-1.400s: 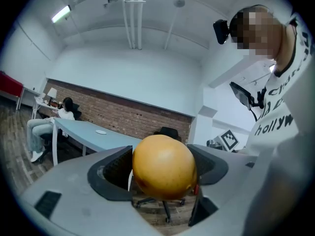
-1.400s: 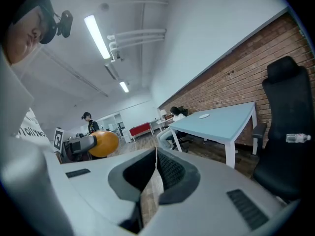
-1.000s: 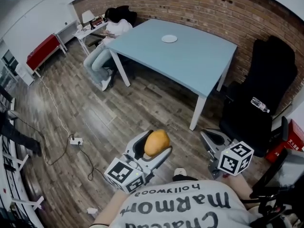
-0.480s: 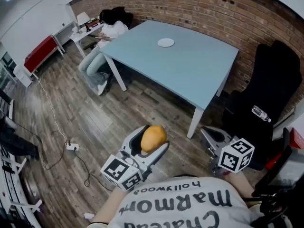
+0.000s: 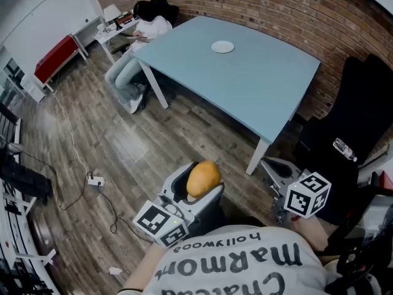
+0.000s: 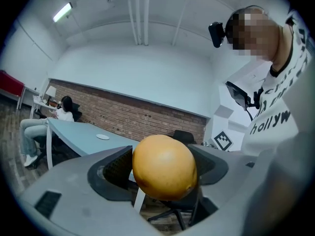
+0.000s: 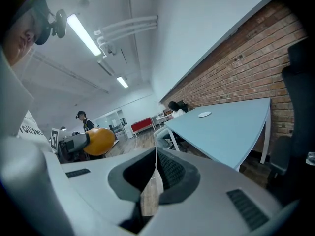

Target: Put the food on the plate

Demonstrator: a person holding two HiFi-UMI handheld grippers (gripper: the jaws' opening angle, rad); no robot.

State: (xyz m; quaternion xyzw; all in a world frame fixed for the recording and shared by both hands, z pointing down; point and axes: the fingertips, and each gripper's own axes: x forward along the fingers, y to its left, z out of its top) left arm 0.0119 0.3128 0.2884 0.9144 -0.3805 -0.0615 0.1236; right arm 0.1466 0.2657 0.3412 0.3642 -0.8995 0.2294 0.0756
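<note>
Table (image 5: 245, 85) is in front of me, big and blue. My left gripper (image 5: 196, 187) squeezes the fruit (image 5: 203, 177), well away from the table. My right gripper (image 5: 270, 168) is pinched together with nothing in it. The little plate (image 5: 222, 47) sits on the table.

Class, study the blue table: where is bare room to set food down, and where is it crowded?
Nearly all the tabletop is bare: the broad stretch from the white plate to the near corner over the white leg. The plate looks empty too. Crowded: the far-left corner by the seated person, and the right edge by the black chair.
</note>
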